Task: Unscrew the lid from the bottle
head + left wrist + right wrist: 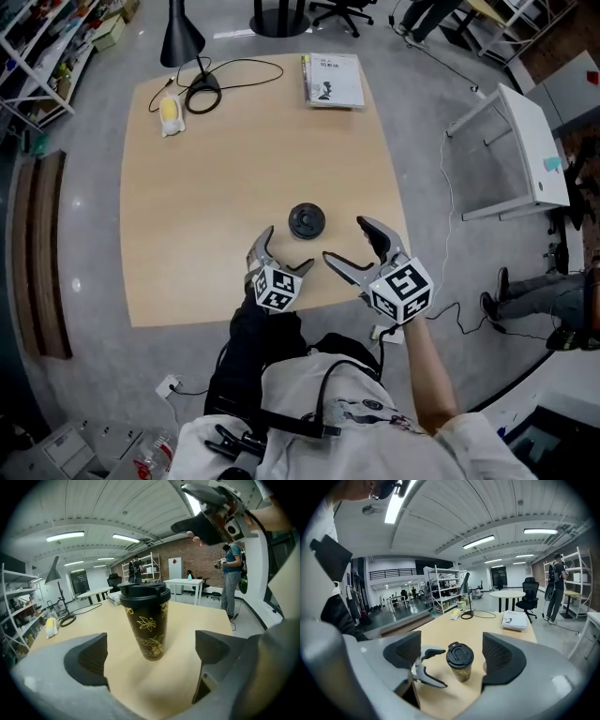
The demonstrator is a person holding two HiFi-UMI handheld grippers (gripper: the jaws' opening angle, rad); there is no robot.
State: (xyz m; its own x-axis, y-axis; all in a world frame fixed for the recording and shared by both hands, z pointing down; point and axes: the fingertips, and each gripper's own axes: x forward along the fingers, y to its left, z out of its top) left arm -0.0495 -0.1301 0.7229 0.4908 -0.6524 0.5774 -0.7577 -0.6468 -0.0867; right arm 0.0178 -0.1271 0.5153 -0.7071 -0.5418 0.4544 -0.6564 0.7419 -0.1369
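Since neither claw touches anything yet, the step in hand looks like the approach. With its jaws spread wide and nothing between them, the left claw (281,255) points at the tall dark brown bottle with gold flower print (150,634). This stands upright on the pale wooden table (216,178) just ahead of that claw, centred on the gap but beyond the pads. The right claw (345,241), jaws also well apart and empty, has the bottle ahead and a little below it, with the round black screw lid (460,655) on top. Next, I judge, one claw must slide forward round the body and clamp it steady. The other must then close on the lid's rim and twist.
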